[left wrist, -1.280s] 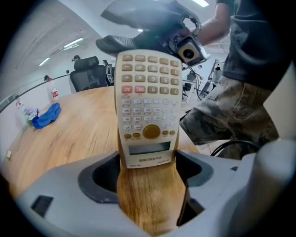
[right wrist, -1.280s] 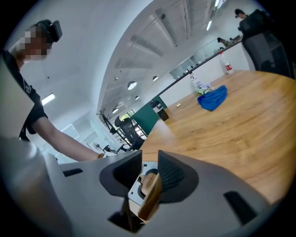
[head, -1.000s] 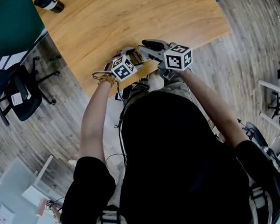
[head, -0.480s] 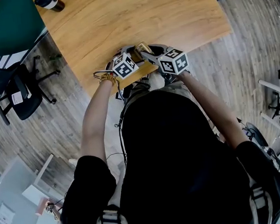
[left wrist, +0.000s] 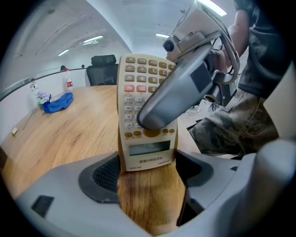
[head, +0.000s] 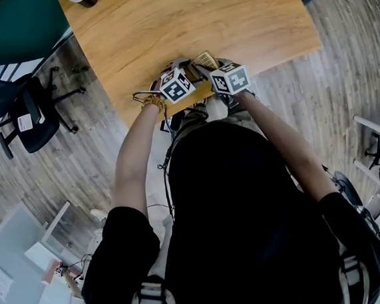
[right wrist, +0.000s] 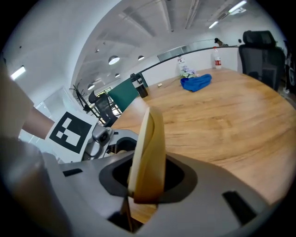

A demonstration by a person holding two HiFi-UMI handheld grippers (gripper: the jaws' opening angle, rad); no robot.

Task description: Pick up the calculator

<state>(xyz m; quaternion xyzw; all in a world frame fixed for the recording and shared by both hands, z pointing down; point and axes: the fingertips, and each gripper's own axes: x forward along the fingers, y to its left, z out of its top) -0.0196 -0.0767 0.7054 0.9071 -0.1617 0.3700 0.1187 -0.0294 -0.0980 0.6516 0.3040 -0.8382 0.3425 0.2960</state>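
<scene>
The cream, pocket-sized plastic calculator point(left wrist: 146, 150) is over the near edge of the light wooden tabletop point(head: 184, 21), somewhat towards that edge's left end, and both claws are on it at once.

The left claw point(left wrist: 149, 172) is clenched across the display end, with a pad against each long side. From this claw the calculator's long axis runs straight away: the display is nearest and the key rows rise beyond it.

The right claw point(right wrist: 147, 178) comes in from the right and is clenched on the two flat faces. In the left gripper view one of its grey jaws lies across the middle keys. In its own view the calculator shows edge-on and upright between the jaws.

Bare wood shows under the calculator's lower end, so it looks tipped up clear of the tabletop, though I cannot be sure. Neither hand is nearer, since both already grip it. My judgement is that the lift depends on the two claws moving together along that long axis.

There is a line of print under the display, but it is too small to read. The claw cubes carry only black-and-white square patterns.
</scene>
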